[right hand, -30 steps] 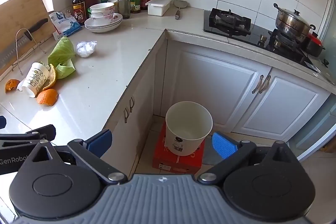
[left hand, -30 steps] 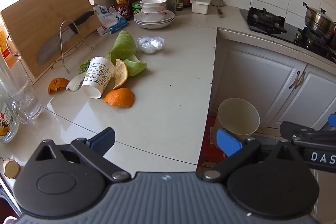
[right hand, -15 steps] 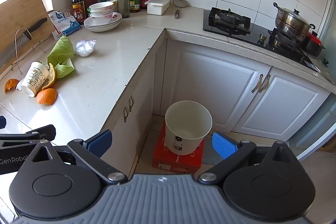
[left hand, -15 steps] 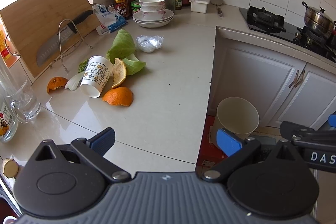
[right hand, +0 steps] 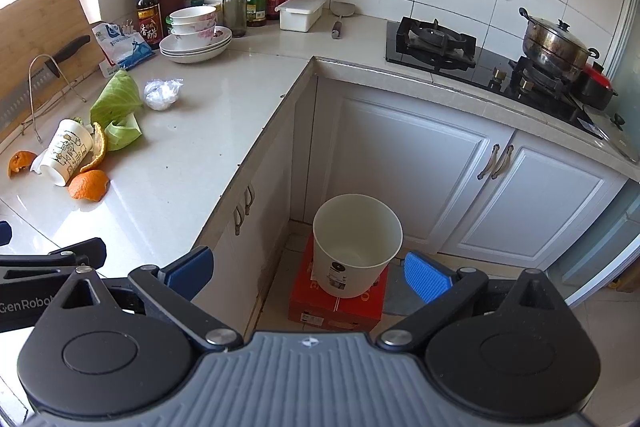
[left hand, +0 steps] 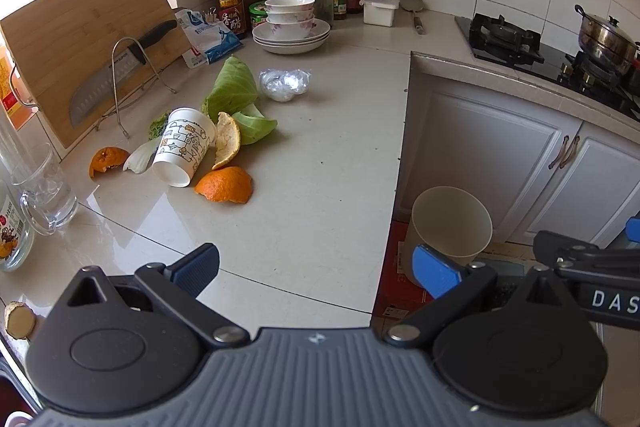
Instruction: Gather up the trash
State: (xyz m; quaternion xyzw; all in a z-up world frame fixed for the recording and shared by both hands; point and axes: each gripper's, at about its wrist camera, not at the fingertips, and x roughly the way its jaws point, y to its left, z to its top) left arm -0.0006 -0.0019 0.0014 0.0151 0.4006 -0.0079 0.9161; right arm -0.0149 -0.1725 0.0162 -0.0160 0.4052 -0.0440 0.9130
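We note both grippers, left gripper point(left hand: 316, 265) and right gripper point(right hand: 308, 267), spread wide and empty; glossy countertop point(left hand: 320, 167) holds a printed white paper cup point(left hand: 184, 151) and a dimpled orange peel point(left hand: 226, 185); "DAS" legible.

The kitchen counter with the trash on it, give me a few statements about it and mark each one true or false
1. The paper cup lies on its side among the peels. True.
2. The white bin stands on the counter. False: it sits on a red box on the floor.
3. The left gripper is shut on an orange peel. False: it is open and holds nothing; the orange peel lies on the counter.
4. A crumpled plastic bag lies beside the cabbage leaf. True.
5. The right gripper is open. True.
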